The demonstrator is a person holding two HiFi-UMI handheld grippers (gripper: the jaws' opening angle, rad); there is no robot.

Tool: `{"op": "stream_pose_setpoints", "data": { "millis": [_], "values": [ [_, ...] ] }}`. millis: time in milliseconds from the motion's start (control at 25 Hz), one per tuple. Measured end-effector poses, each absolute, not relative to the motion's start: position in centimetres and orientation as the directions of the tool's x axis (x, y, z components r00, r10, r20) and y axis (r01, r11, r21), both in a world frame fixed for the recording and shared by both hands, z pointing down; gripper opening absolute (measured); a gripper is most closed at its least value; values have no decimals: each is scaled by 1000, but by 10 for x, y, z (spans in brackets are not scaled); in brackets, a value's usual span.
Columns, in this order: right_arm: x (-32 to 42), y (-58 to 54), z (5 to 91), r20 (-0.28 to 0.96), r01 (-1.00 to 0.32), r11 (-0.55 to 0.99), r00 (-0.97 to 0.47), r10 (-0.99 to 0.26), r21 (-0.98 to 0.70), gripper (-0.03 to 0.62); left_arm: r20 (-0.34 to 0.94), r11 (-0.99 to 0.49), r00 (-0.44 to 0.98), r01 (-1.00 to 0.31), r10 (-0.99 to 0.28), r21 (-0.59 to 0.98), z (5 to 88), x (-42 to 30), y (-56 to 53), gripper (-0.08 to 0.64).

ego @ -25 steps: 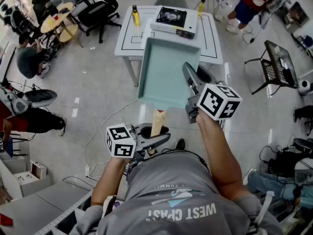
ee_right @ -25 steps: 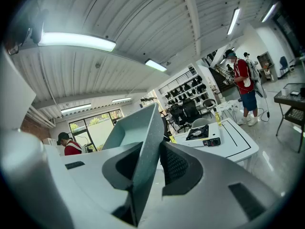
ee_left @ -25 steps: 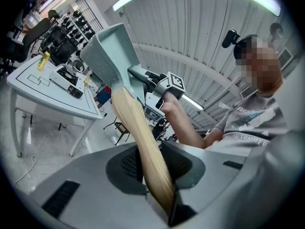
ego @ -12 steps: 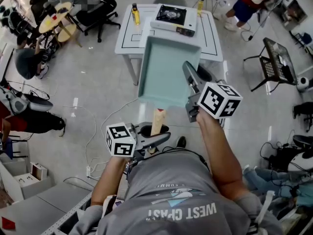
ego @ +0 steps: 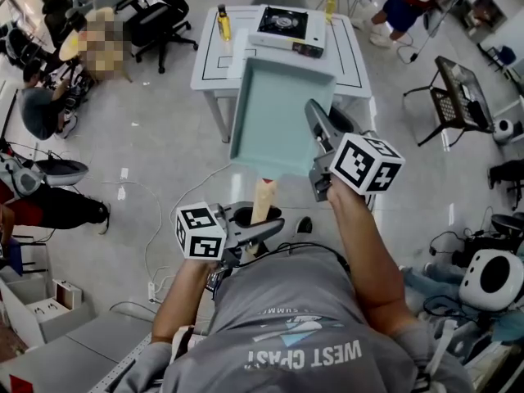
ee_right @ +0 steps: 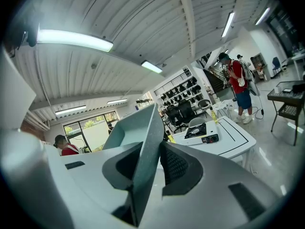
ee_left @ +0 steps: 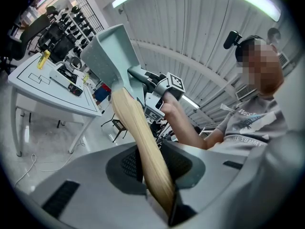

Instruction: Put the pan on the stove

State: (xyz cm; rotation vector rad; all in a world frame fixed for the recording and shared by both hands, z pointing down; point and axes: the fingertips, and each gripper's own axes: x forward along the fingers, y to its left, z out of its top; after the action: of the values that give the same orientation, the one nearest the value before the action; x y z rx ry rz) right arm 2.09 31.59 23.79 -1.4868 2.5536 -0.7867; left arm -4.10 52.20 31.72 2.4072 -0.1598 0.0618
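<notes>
A pale teal rectangular pan (ego: pixel 278 113) with a wooden handle (ego: pixel 264 199) is held in the air, in front of the person and short of the table. My left gripper (ego: pixel 260 228) is shut on the handle (ee_left: pixel 138 137), which runs up from its jaws to the pan (ee_left: pixel 112 56). On the pan's right rim (ee_right: pixel 147 147) my right gripper (ego: pixel 315 125) is shut, the thin wall standing between its pads. A black and white portable stove (ego: pixel 288 29) sits on the white table (ego: pixel 352 64) beyond the pan; it also shows as the stove (ee_right: pixel 198 131).
A yellow bottle (ego: pixel 223 24) stands left of the stove and another bottle (ego: pixel 331 5) at the table's far right. Office chairs and seated people are at the upper left. A black cart (ego: pixel 458 97) stands at the right, and cables lie on the floor.
Both grips and the pan's pose look the same. The room shifts only slightly in the head view.
</notes>
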Motion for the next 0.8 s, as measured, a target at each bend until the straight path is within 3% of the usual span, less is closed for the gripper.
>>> {"op": "stream_pose_setpoints", "data": {
  "millis": [800],
  "values": [
    [38,243,248,185,-750,450,-591,-785,-484,98,118,-708,976,-212,-181,674,326,-8,456,86]
  ]
}}
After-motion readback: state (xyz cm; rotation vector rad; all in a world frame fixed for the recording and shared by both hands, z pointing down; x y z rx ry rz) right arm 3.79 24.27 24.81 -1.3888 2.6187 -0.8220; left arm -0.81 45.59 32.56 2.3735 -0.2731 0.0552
